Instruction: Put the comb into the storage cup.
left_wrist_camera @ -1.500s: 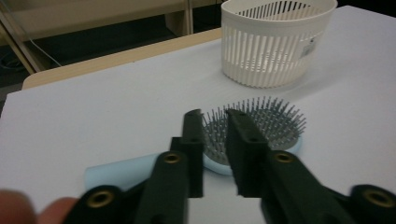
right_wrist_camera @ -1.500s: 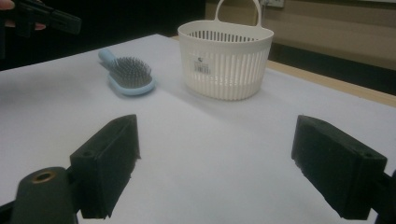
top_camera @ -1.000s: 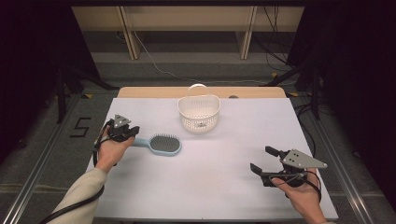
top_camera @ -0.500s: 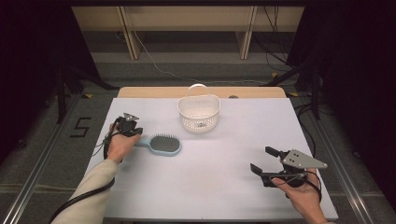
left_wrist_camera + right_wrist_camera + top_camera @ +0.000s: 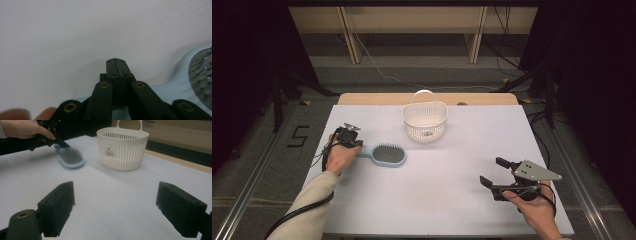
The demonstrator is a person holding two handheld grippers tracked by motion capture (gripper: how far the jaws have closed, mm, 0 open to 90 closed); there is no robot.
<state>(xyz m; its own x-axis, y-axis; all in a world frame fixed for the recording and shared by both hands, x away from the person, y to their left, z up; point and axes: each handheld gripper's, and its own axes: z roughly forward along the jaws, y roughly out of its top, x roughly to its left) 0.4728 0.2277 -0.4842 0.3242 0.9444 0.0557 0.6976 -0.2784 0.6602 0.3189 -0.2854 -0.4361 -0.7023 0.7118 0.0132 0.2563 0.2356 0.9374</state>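
A light blue hairbrush (image 5: 387, 154) lies bristles up on the white table cover (image 5: 432, 200), left of centre. My left gripper (image 5: 352, 144) points down over the brush's handle end. In the left gripper view its jaws (image 5: 116, 65) stand pressed together, shut, with the blue handle (image 5: 165, 90) passing beneath them and the bristled head at the right edge. The right gripper view shows the left gripper (image 5: 63, 144) at the brush (image 5: 70, 157). My right gripper (image 5: 496, 173) hovers at the near right, open and with nothing in it (image 5: 115, 202).
A white slotted basket (image 5: 425, 120) with a handle stands at the back middle, also ahead in the right gripper view (image 5: 122, 147). The wooden table edge (image 5: 377, 98) runs behind it. Dark stands and cables flank the table on the floor.
My left hand has shifted right and down onto the brush's handle end, tipping the gripper downward. The right gripper, brush and basket have stayed put.
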